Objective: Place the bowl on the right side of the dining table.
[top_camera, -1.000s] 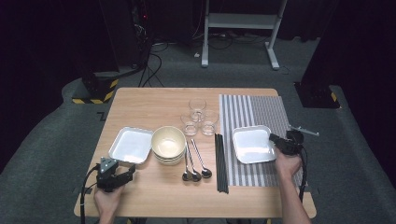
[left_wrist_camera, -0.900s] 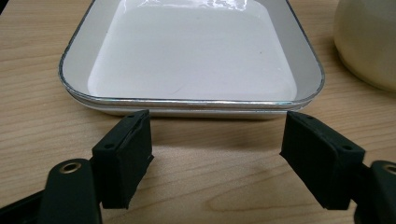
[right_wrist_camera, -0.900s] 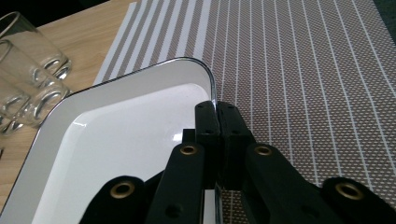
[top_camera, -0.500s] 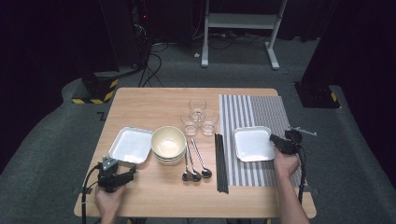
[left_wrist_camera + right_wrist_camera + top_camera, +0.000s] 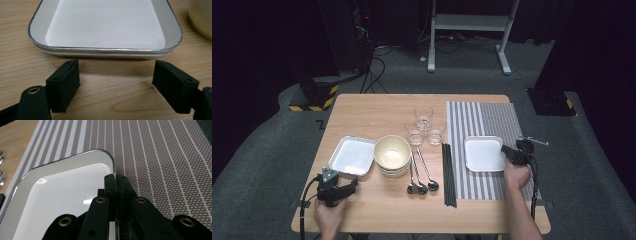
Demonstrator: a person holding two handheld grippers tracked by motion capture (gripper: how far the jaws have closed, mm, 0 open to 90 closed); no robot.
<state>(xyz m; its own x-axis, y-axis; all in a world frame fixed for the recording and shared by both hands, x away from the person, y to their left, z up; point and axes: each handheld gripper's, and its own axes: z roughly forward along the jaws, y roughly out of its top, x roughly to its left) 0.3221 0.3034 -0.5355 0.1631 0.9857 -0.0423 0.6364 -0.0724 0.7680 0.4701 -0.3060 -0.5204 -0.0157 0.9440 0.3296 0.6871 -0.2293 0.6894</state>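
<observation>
From above, my right gripper [image 5: 508,152] sat at three o'clock of the white tray [image 5: 482,153] on the striped mat [image 5: 484,120]. Along my right fingers [image 5: 110,186], they were pinched tight on that tray's [image 5: 57,200] rim, at twelve o'clock. My left fingers [image 5: 65,83] gaped wide and empty, the stacked trays [image 5: 105,25] just beyond at twelve o'clock on the table [image 5: 112,100].
</observation>
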